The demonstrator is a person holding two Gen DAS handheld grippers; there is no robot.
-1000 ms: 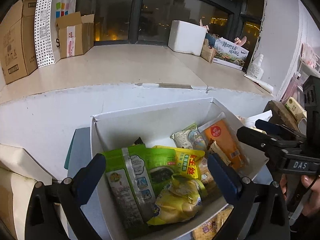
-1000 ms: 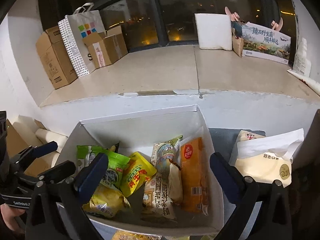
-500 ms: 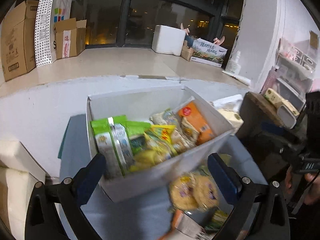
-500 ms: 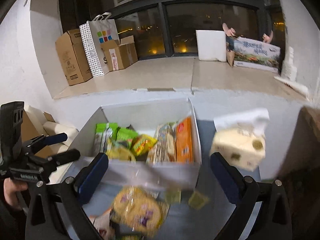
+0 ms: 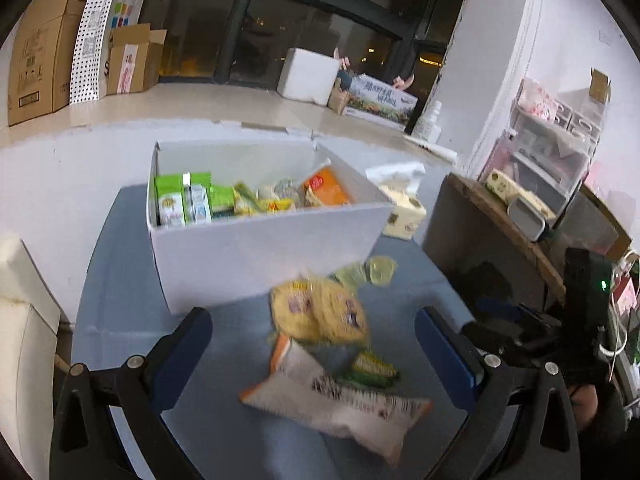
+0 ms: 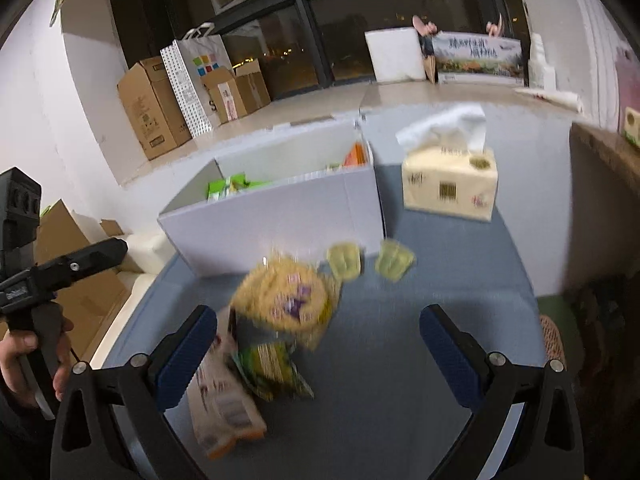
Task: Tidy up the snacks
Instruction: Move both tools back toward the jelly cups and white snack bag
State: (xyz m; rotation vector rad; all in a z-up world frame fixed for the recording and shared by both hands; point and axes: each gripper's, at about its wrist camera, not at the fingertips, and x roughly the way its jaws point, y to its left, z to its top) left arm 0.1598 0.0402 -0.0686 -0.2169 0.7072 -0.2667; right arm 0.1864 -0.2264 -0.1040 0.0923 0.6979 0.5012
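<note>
A white box [image 5: 264, 240] [image 6: 280, 220] on the grey-blue table holds several snack packs. In front of it on the table lie a yellow biscuit pack [image 5: 320, 312] [image 6: 288, 300], a white and orange packet [image 5: 340, 404] [image 6: 218, 396], a green and yellow pack [image 5: 372, 368] [image 6: 268, 368] and two small pale green cups [image 5: 382, 270] [image 6: 394, 260]. My left gripper [image 5: 314, 354] is open and empty, above the loose packs. My right gripper [image 6: 318, 354] is open and empty, also above them. Each gripper shows at the edge of the other view.
A tissue box [image 6: 450, 184] [image 5: 404, 216] stands right of the white box. A dark cabinet [image 5: 480, 248] is at the table's right side. Cardboard boxes [image 6: 152, 108] and a paper bag [image 6: 192, 84] stand on the window ledge behind.
Both grippers have pulled back from over the white box toward me. The loose packs on the table in front of the box have come into view. Both stay open.
</note>
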